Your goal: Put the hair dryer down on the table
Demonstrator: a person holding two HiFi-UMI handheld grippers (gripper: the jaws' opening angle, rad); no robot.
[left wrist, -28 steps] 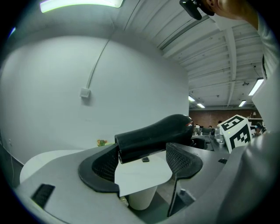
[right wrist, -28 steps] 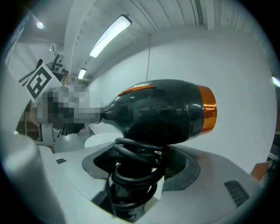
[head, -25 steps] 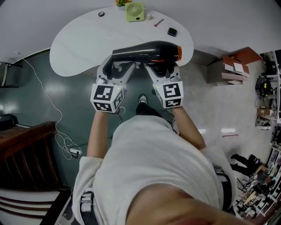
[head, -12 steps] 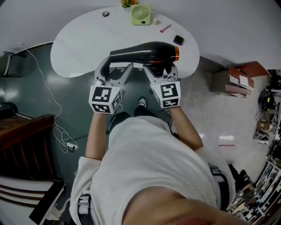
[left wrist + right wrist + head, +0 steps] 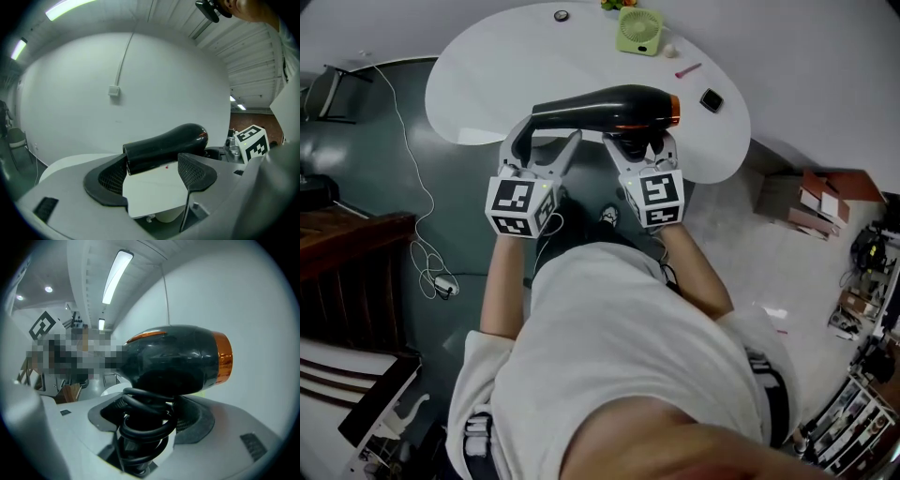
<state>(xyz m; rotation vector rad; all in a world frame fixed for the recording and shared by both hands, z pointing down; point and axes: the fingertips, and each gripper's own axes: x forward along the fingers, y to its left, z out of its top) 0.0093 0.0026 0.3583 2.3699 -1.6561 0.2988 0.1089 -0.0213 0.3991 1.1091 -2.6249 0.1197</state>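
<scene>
Holding the hair dryer over the near edge of the white tabletop, I am gripping its handle with the right gripper. In the right gripper view, the jaws are closing on the handle, where the black cord is wound in loops, and the barrel is sitting crosswise above them. Its orange ring is pointing to my right.

The left gripper is sitting just beside the right one with its jaws spread wide and clamping nothing. In the left gripper view, the dryer's narrow black nozzle is lying across the tip of the left-hand jaw. It seems to be touching it, but I cannot tell for certain. The other jaw is standing clear of the barrel, and the white tabletop is showing in the gap below. The dryer is lying roughly level, nozzle to my left, and I am not seeing it rest on the tabletop.

Along the far edge of the tabletop a green fan is standing. A pink pen and a small black device are lying to its right, well apart from the dryer.
</scene>
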